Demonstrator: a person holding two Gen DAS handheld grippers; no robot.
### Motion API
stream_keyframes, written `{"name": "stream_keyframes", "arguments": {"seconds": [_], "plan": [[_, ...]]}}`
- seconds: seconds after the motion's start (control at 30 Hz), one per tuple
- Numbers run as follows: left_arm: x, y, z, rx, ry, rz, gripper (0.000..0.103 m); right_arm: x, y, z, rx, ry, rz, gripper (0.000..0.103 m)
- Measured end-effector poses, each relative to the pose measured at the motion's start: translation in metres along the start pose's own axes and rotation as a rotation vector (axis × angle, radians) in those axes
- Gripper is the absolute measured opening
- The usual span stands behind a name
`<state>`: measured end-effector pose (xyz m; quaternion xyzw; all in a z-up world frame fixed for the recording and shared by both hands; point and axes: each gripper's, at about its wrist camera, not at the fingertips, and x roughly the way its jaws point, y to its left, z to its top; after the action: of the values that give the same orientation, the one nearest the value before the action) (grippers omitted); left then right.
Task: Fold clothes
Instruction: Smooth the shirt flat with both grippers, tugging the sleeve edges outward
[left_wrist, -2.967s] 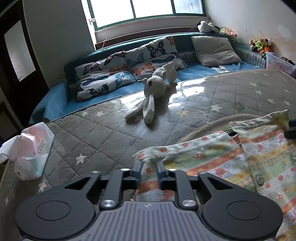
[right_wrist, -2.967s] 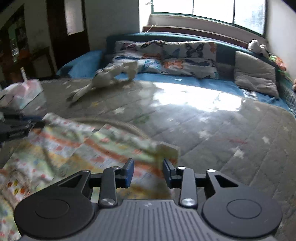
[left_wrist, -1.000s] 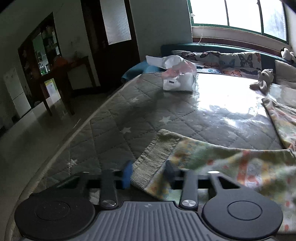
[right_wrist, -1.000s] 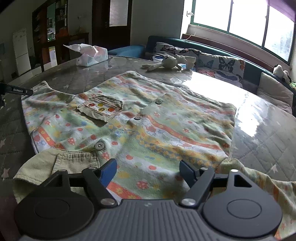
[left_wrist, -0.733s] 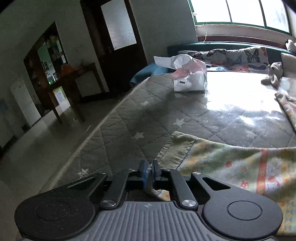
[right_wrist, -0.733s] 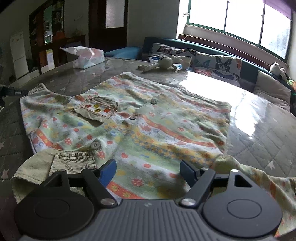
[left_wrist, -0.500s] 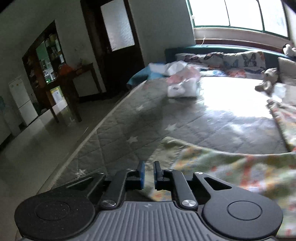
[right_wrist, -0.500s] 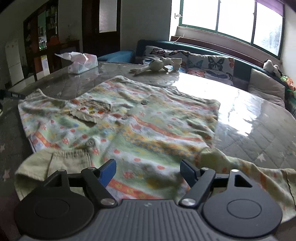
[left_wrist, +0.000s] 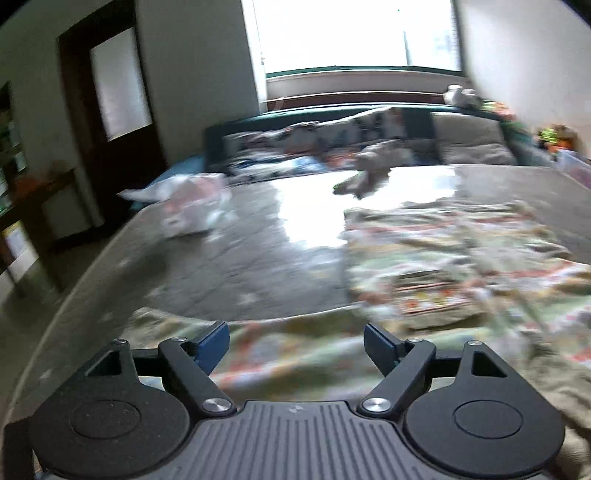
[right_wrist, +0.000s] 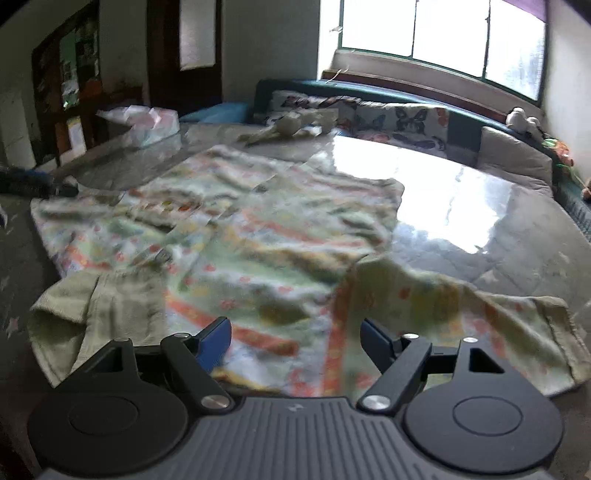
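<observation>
A child's patterned jacket (right_wrist: 258, 221) with green, orange and white bands lies spread flat on the grey quilted bed. One sleeve (right_wrist: 461, 306) stretches to the right, the ribbed collar (right_wrist: 92, 302) lies at the near left. My right gripper (right_wrist: 295, 339) is open and empty above the jacket's near edge. My left gripper (left_wrist: 295, 341) is open and empty above the left sleeve (left_wrist: 280, 347); the view is blurred. The jacket's body (left_wrist: 461, 258) lies to its right. The left gripper's tip shows at the left edge of the right wrist view (right_wrist: 33, 182).
A tissue pack (right_wrist: 147, 125) lies at the bed's far left, also seen in the left wrist view (left_wrist: 192, 206). A plush rabbit (right_wrist: 291, 127) lies near the butterfly pillows (right_wrist: 406, 118). A grey cushion (right_wrist: 513, 158) sits far right. The bed's left edge (left_wrist: 74, 295) drops to the floor.
My left gripper has opened and let go of the sleeve cuff, and has swung right toward the jacket. My right gripper stays open and has shifted slightly.
</observation>
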<state>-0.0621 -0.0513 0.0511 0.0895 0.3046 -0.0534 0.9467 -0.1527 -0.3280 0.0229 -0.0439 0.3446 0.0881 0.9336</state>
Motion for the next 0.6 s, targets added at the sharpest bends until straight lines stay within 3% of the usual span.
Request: {"name": "stream_keyframes", "arguments": {"seconds": [0.23,0.43,0.6], "plan": [[0.002,-0.052,0.004,0.084,0.000,-0.102,0.083,0.014,-0.033,0.018,0.055,-0.047,0.021,0.079],[0.005,-0.070,0.008,0.128,0.000,-0.128,0.082,0.036,-0.062,0.016,0.117,-0.020,-0.020,0.079],[0.008,-0.082,0.017,0.160,-0.012,-0.151,0.083,0.026,-0.093,0.002,0.203,-0.030,-0.066,0.079]]}}
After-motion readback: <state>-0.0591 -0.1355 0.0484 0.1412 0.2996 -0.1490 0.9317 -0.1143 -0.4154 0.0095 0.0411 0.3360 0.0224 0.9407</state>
